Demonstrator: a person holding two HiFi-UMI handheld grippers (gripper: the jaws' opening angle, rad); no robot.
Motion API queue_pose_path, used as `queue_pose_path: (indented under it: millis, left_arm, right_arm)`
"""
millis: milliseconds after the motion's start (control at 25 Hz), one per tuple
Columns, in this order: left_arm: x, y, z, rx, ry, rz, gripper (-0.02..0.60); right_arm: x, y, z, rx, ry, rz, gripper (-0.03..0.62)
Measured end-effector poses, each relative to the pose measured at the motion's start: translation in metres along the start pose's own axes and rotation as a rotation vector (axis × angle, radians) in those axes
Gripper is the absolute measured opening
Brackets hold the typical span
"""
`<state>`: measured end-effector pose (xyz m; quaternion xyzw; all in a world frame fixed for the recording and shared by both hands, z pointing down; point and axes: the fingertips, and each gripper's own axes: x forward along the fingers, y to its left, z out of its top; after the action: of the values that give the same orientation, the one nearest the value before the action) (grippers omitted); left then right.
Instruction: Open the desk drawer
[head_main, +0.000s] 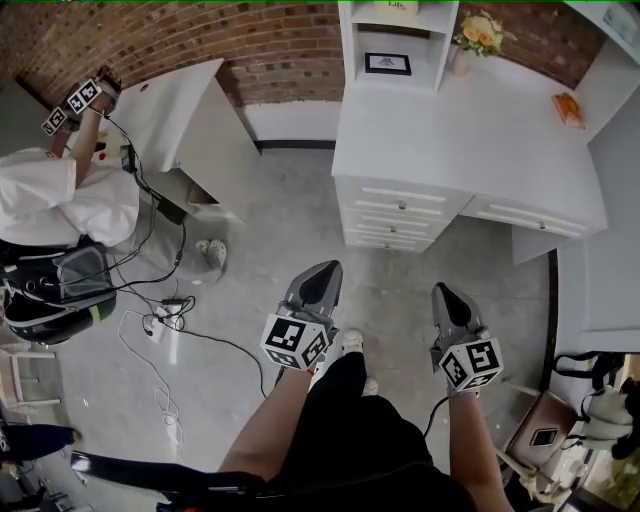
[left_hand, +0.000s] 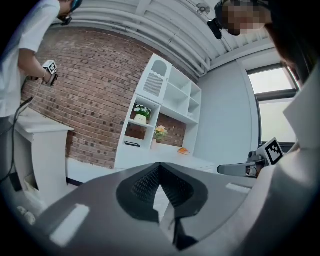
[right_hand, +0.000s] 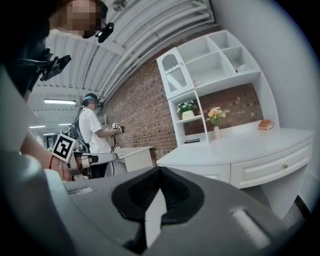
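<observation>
Nothing done yet: white corner desk (head_main: 450, 130) has every knobbed white drawer (head_main: 400, 205) closed; grey left gripper (head_main: 316, 283) and grey right gripper (head_main: 449, 303) are well short of it, jaws pressed together and empty.

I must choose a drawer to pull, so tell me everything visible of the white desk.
The white desk stands against a brick wall, its top smooth. At its front are three stacked drawers with small knobs and a wider drawer to their right, all closed. A white shelf unit rises at the back. A flower vase and a small orange thing rest on top. The left gripper and right gripper hang apart from it.
</observation>
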<state>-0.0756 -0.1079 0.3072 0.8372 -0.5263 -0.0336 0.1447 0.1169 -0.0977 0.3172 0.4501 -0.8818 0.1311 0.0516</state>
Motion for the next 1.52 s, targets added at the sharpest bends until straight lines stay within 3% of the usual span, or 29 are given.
queue_pose_path:
  millis: [360, 840, 1160, 1360, 1520]
  left_arm:
    - [0.053, 0.026, -0.001, -0.009, 0.014, -0.068, 0.0]
    - [0.11, 0.036, -0.052, -0.024, 0.081, -0.135, 0.002]
    - [0.17, 0.05, -0.111, -0.017, 0.069, -0.138, 0.002]
    - [0.19, 0.061, -0.155, -0.042, 0.079, -0.146, 0.002]
    - [0.204, 0.074, -0.168, -0.039, 0.069, -0.138, 0.002]
  right_arm:
    - [0.059, -0.022, -0.007, 0.024, 0.029, -0.03, 0.002]
    - [0.111, -0.05, -0.051, 0.063, 0.067, -0.07, 0.002]
    - [0.161, -0.093, -0.094, 0.01, 0.066, -0.073, 0.002]
    - [0.189, -0.105, -0.128, -0.112, 0.121, -0.051, 0.002]
    - [0.207, -0.11, -0.144, -0.139, 0.098, -0.067, 0.002]
